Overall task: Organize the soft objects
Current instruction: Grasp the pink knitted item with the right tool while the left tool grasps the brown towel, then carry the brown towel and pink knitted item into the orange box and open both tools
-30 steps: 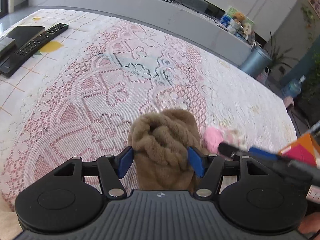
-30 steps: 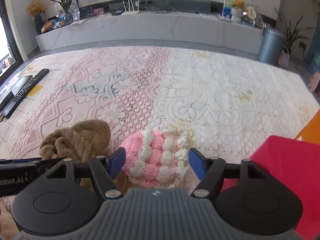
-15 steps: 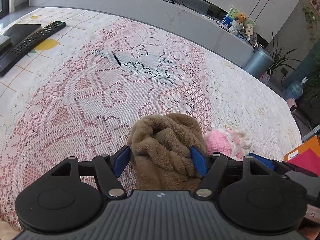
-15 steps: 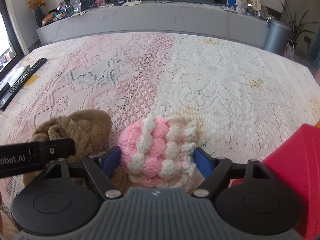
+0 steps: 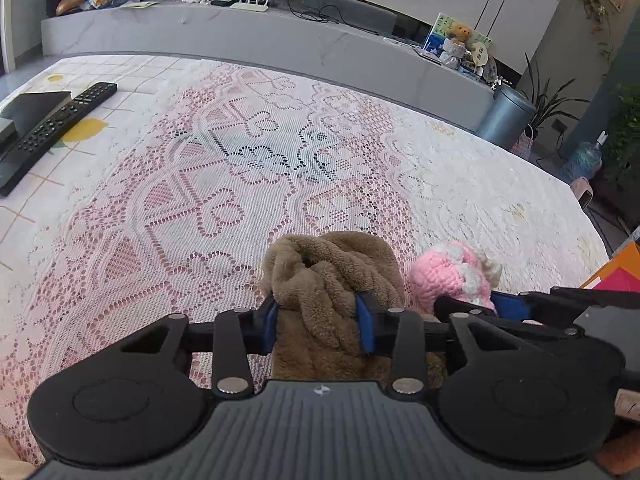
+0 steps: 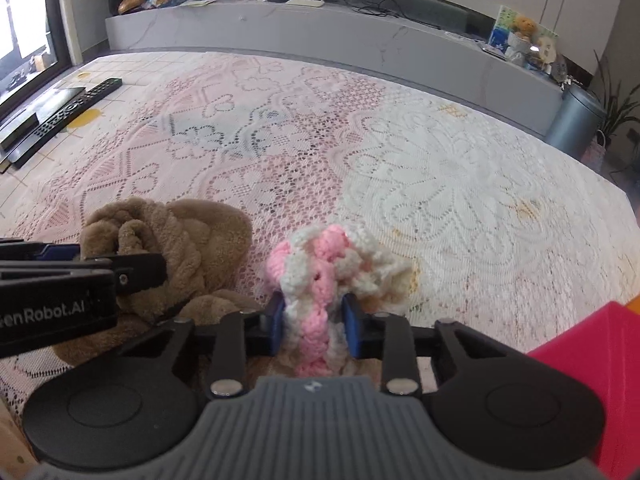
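A brown fleece bundle [image 5: 332, 276] lies on the lace tablecloth [image 5: 224, 184] at the near edge. My left gripper [image 5: 320, 320] has its jaws closing, and the blue pads press into the bundle's sides. Just right of it sits a pink and white crocheted piece [image 6: 320, 276]. My right gripper [image 6: 314, 326] has its jaws closing too and squeezes that piece into a narrow ridge. The brown fleece bundle [image 6: 188, 248] and the left gripper's arm show at the left of the right wrist view. The crocheted piece [image 5: 452, 276] shows at the right of the left wrist view.
A black remote [image 5: 60, 124] and a dark flat device [image 5: 28, 110] lie at the table's far left. A red box [image 6: 600, 340] stands at the near right, with an orange one [image 5: 616, 264] beside it. Behind the table runs a grey counter [image 5: 280, 40], and a grey bin [image 5: 504, 116] stands at its right end.
Both grippers' jaws have narrowed from wide apart around their objects to pinching them. The fleece and the crocheted piece are now squeezed between the pads. Both views have rolled slightly.
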Demonstrator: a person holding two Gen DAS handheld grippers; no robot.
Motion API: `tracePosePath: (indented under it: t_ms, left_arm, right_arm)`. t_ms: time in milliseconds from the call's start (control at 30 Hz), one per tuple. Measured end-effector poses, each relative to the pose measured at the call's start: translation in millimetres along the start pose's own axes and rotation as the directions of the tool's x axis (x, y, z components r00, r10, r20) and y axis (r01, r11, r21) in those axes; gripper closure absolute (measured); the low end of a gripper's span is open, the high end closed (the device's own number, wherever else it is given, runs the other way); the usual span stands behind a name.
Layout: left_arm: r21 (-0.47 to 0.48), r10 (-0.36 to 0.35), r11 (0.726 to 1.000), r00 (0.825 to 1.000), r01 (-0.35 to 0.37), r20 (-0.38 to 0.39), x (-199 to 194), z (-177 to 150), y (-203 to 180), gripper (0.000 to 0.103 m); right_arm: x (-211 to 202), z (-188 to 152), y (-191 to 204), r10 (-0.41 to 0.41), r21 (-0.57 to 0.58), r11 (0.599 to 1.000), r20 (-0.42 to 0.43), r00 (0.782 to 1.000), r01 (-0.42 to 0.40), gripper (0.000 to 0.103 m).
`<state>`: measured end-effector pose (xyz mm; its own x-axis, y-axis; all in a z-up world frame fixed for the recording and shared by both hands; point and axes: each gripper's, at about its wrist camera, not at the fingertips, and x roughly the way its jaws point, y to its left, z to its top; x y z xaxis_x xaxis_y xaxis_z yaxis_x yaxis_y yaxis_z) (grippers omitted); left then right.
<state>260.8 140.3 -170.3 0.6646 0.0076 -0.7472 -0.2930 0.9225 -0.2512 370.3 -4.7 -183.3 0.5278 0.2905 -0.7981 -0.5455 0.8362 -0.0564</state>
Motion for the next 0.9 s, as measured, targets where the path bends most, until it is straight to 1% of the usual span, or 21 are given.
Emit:
tracePosePath:
  t_ms: [67, 167, 367, 467, 533, 633, 700, 900]
  left_arm:
    - [-0.004, -0.003, 1.0, 1.0, 0.003, 0.005, -3, 0, 1, 0.068]
    - [-0.023, -0.016, 1.0, 1.0, 0.016, 0.016, -10, 0, 3, 0.073]
    - [-0.009, -0.044, 0.999, 0.994, 0.045, 0.097, -38, 4, -2, 0.074]
    - [0.017, -0.021, 1.0, 0.991, 0.019, 0.131, -56, 5, -10, 0.074]
    - [0.026, -0.008, 1.0, 0.991, 0.005, 0.131, -69, 5, -14, 0.074]
    - [0.021, -0.012, 1.0, 0.99, 0.009, 0.139, -90, 4, -19, 0.074]
    - [0.027, -0.011, 1.0, 0.987, 0.007, 0.16, -107, 2, -24, 0.074]
    - [0.04, -0.079, 0.997, 0.98, 0.073, 0.184, -149, -3, -42, 0.074]
  right_arm:
    - [-7, 1, -2, -0.001, -0.002, 1.0, 0.018, 1.0, 0.001, 0.077]
    - [-20, 1, -6, 0.015, 0.002, 1.0, 0.044, 0.999, -0.015, 0.077]
    - [-44, 0, -14, 0.063, 0.028, 0.997, 0.075, 0.995, -0.066, 0.076]
    - [-62, 0, -16, 0.085, 0.042, 0.995, 0.097, 0.992, -0.089, 0.076]
    - [-76, -2, -15, 0.092, 0.045, 0.994, 0.111, 0.99, -0.098, 0.076]
    - [-100, -6, -16, 0.116, 0.059, 0.99, 0.132, 0.984, -0.125, 0.076]
    - [-118, -9, -17, 0.131, 0.058, 0.988, 0.145, 0.981, -0.141, 0.076]
    - [-179, -20, -32, 0.148, 0.027, 0.987, 0.207, 0.967, -0.157, 0.076]
